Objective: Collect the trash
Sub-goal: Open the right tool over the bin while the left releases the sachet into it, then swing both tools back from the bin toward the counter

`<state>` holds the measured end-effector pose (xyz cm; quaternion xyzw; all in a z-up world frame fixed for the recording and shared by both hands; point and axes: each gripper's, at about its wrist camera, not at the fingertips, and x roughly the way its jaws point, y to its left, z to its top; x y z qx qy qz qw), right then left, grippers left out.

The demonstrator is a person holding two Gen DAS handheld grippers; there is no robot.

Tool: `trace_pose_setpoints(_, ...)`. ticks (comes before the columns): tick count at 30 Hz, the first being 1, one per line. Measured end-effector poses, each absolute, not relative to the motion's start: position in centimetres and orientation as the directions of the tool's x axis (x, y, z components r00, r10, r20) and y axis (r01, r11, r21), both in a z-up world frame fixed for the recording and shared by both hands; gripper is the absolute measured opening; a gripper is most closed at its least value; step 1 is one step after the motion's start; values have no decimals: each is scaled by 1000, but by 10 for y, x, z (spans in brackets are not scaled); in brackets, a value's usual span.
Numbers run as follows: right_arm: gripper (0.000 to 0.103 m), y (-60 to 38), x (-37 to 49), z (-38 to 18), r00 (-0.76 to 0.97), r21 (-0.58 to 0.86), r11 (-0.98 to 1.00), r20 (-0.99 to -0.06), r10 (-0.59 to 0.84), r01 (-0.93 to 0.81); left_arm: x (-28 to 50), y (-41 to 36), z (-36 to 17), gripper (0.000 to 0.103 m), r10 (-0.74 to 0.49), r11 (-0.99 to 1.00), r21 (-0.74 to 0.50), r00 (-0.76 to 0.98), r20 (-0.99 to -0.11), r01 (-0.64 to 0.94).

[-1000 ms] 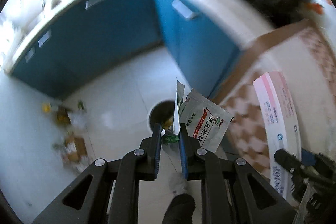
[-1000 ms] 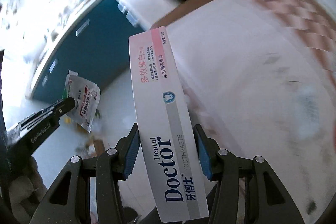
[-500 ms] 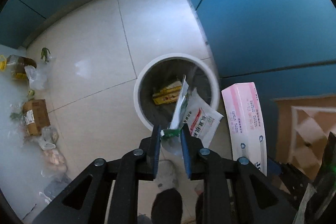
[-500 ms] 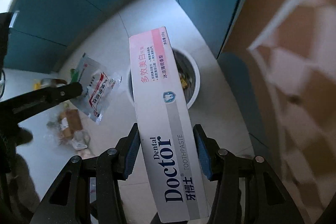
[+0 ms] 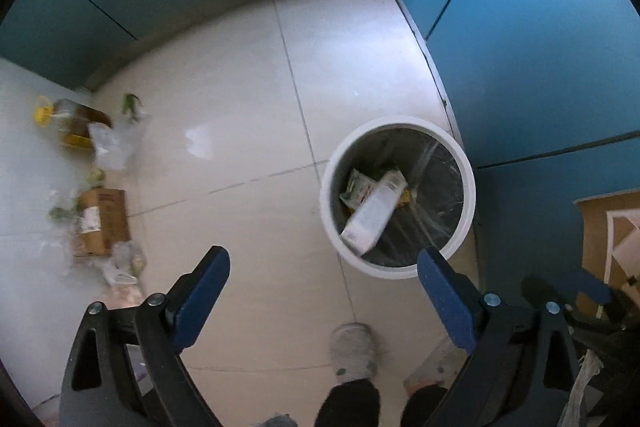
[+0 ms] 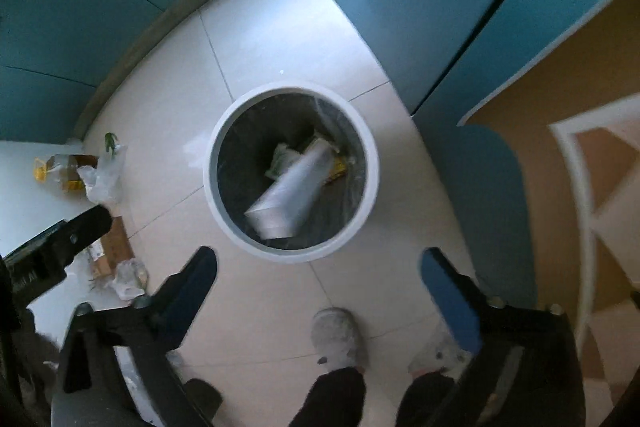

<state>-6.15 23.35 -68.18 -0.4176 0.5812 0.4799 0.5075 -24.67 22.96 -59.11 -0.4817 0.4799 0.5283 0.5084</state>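
Left wrist view: the left gripper (image 5: 322,275) is opening, nothing between its jaws, above a white bin (image 5: 468,219) where a toothpaste box (image 5: 374,213) and a packet (image 5: 354,185) lie; a cardboard box (image 5: 102,221), bottle (image 5: 70,119) and bags litter the floor by the cabinets (image 5: 520,47). Right wrist view: the right gripper (image 6: 318,267) is also opening and empty over the bin (image 6: 372,171) with the toothpaste box (image 6: 292,191) inside, a slipper (image 6: 338,337) below.

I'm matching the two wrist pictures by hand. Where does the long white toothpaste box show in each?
Left wrist view: toothpaste box lies slanted inside the white bin, right of centre.
Right wrist view: toothpaste box lies slanted inside the white bin, near centre, somewhat blurred.
Shared landmark: the grey slipper on the floor below the bin in both.
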Motion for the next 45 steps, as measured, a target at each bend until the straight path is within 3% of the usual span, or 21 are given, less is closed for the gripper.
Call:
trace_pose_setpoints(11, 103, 186, -75, -545, -53, 61, 111, -996, 78, -992, -256, 179, -463, 96, 160, -30, 79, -83, -984, -996)
trace_pose_setpoints(28, 103, 97, -61, -274, -125, 143, 45, -954, 273, -989, -219, 89, -271, 96, 290, 27, 32, -23, -957, -999)
trace_pose_setpoints(35, 103, 54, -48, -201, -183, 197, 12, -927, 327, -980, -197, 48, -211, 96, 352, -24, 127, -127, -927, -992)
trace_pose_setpoints(45, 103, 3, 39, -157, -265, 320, 77, -878, 400, -944, -112, 31, -157, 96, 465, 28, 106, -81, -882, -994)
